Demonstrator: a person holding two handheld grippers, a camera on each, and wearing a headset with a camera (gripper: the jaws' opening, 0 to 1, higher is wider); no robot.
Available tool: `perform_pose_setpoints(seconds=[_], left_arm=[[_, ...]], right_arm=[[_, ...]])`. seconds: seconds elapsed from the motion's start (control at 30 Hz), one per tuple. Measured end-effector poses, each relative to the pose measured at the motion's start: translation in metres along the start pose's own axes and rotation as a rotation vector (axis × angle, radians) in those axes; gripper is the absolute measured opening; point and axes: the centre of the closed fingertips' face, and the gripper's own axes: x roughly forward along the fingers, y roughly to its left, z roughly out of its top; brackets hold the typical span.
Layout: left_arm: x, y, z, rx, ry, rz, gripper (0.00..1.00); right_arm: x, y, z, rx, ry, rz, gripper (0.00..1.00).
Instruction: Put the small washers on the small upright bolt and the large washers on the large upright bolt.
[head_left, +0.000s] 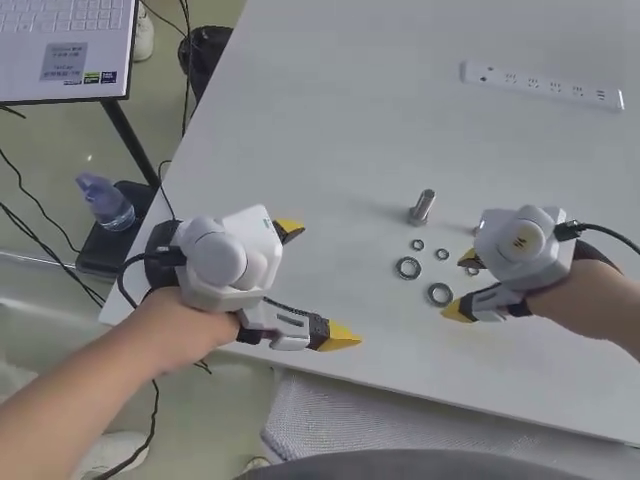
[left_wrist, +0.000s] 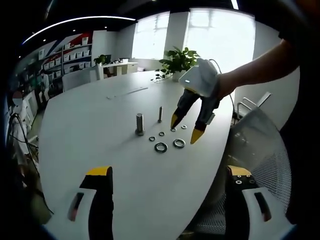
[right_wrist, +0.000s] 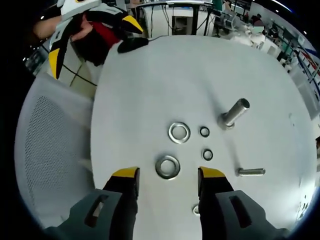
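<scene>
We are holding the right gripper (head_left: 460, 287) open just beside a large washer (right_wrist: 168, 167) on the table (head_left: 350, 120); other washers (right_wrist: 179, 132) are lying near the large bolt (right_wrist: 233, 113) and small bolt (left_wrist: 160, 114); the left gripper (left_wrist: 168, 172) is hovering open, well apart

White left gripper (head_left: 318, 283), white right gripper (head_left: 461, 286), yellow-tipped dark jaws, black cable (head_left: 597, 229)
</scene>
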Motion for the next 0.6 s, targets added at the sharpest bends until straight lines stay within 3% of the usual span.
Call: perform_pose_setpoints(seconds=[0.2,0.6], left_arm=[[-0.001,0.005,0.002,-0.001,-0.005,0.013,0.92],[0.0,0.0,0.002,-0.001,-0.01,0.02,0.92]], right_arm=[[0.007,0.001,-0.004,-0.04,0.034,0.007,0.44],[0.017,0.004,-0.008,-0.072,0.071,0.009,0.4]])
